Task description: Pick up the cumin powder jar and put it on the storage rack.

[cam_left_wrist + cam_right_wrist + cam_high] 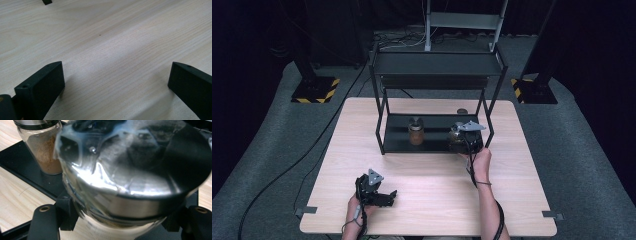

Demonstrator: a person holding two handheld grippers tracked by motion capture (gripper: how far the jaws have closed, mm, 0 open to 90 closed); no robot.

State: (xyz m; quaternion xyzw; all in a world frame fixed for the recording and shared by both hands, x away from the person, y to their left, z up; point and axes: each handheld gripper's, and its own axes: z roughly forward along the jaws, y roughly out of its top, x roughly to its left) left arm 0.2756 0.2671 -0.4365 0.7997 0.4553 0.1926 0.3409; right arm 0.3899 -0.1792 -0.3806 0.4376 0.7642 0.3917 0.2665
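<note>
We see a counter (pixel 362 130) of pale wood with fine straight grain and a smooth, matt face. The jar (pixel 130 202) in the right hand-held gripper (pixel 125 220) has a lid (pixel 140 162) of polished metal, glossy enough to mirror its surroundings, over clear glass. The second jar (pixel 43 150) is clear glass too, filled with a dull reddish-brown powder, under a shiny metal lid. The rack (pixel 437 65) looks like black-painted metal with a matt finish. The left hand-held gripper (pixel 115 82) has matt black plastic-looking pads with a slightly grainy surface. The floor (pixel 272 150) looks like rough grey carpet.
</note>
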